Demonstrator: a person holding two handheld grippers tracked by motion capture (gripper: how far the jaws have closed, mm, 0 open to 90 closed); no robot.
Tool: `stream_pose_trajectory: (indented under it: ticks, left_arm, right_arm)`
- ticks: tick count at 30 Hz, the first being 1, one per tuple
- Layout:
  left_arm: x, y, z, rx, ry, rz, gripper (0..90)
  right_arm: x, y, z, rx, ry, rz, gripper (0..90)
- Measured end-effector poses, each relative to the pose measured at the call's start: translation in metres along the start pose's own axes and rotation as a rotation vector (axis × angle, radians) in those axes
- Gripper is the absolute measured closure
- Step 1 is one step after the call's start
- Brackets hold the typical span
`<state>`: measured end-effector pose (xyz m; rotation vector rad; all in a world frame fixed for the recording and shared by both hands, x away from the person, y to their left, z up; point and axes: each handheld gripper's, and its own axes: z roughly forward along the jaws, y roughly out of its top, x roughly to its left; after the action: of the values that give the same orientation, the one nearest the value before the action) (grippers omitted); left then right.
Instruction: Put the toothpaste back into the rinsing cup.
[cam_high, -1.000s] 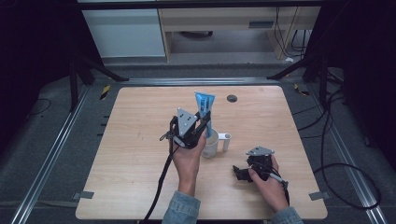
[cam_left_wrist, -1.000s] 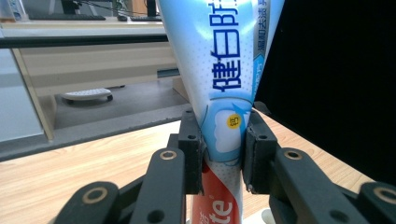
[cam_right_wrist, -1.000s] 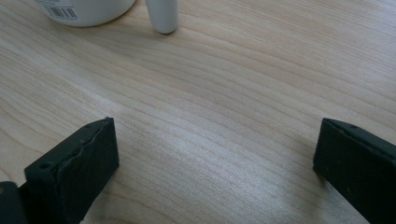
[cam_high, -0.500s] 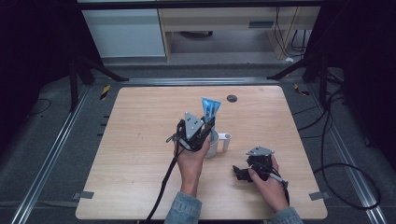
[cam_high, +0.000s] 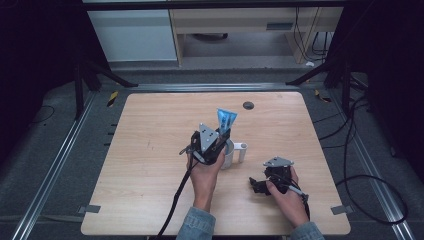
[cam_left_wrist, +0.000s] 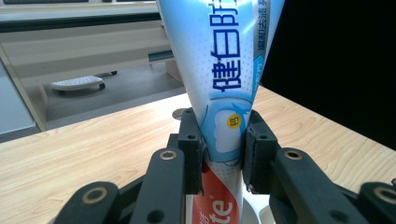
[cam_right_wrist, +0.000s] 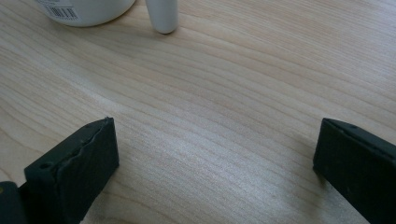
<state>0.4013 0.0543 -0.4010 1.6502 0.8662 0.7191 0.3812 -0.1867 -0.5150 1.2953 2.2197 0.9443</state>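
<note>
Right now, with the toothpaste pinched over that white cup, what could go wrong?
1. The left tool squeezes the soft toothpaste tube from both sides, so the tube may buckle or slip as it goes down.
2. The tube's wide flat end points up and it stands tilted above the white cup; pushing it could tip the light cup.
3. The right tool rests open on the table, apart from the cup, so nothing steadies it.

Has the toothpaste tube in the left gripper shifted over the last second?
Yes. The toothpaste tube, held by the left gripper, moved slightly toward the dark table hole, now over the white cup.
</note>
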Motion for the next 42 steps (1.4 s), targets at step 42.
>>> stream_pose_trajectory:
  ticks: [42]
  left_arm:
    - [-0.004,-0.02,0.007,0.046,0.035,-0.008,71.7]
  right_arm:
    - [0.0,0.0,0.0,-0.003,-0.003,-0.009,0.3]
